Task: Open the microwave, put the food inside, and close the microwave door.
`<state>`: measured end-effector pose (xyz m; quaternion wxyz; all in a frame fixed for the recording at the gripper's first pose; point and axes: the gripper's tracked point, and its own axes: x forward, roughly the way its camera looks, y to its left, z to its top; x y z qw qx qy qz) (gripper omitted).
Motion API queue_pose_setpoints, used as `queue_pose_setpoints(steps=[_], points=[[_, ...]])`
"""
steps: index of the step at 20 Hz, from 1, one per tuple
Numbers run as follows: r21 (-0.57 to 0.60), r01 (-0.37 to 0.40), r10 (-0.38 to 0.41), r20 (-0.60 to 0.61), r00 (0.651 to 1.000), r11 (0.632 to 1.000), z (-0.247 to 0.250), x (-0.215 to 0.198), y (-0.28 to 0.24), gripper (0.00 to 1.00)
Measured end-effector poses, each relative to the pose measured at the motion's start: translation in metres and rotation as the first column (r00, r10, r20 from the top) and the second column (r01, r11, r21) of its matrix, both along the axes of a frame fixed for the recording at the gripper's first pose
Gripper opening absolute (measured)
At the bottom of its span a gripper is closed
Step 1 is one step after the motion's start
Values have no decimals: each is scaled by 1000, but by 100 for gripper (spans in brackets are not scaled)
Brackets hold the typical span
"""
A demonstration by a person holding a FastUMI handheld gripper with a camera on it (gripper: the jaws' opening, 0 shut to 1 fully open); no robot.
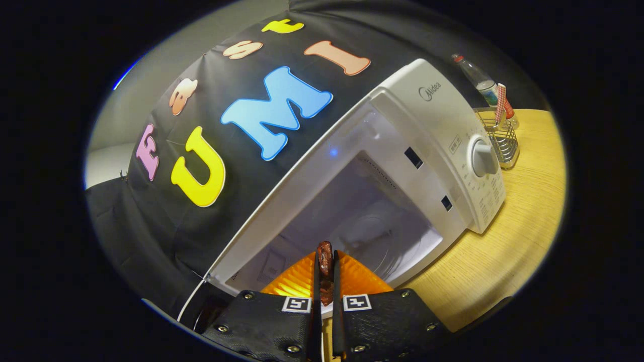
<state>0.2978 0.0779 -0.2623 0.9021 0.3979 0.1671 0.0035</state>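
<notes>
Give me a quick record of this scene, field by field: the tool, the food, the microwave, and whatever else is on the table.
tool: shut on the food
food: dark piece between the fingers, over an orange dish
microwave: white, cavity open, empty turntable
dial: on the control panel
table: wooden
wire basket: beside the microwave
bottle: behind the basket

surface: wooden table [508, 261], light grain | on it: white microwave [453, 130], door open, cavity facing the camera | beside its control panel: wire basket [503, 143], holding what may be a striped packet, too small to tell | beyond the basket: clear bottle [478, 78], red cap, upright
</notes>
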Motion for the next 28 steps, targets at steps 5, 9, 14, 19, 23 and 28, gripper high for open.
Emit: queue_pose_setpoints(steps=[5, 9, 14, 19, 23, 28], points=[[11, 20, -19, -33, 999, 1000, -26, 16, -1, 9], [36, 43, -41, -57, 998, 998, -34, 29, 1, 8], [-176, 17, -35, -100, 994, 984, -50, 36, -8, 24], [-380, -39, -7, -119, 993, 924, -60, 34, -13, 58], [-547, -95, 50, -96, 994, 832, -51, 33, -13, 58], [-558, -88, 44, -90, 995, 825, -44, 39, -17, 58]])
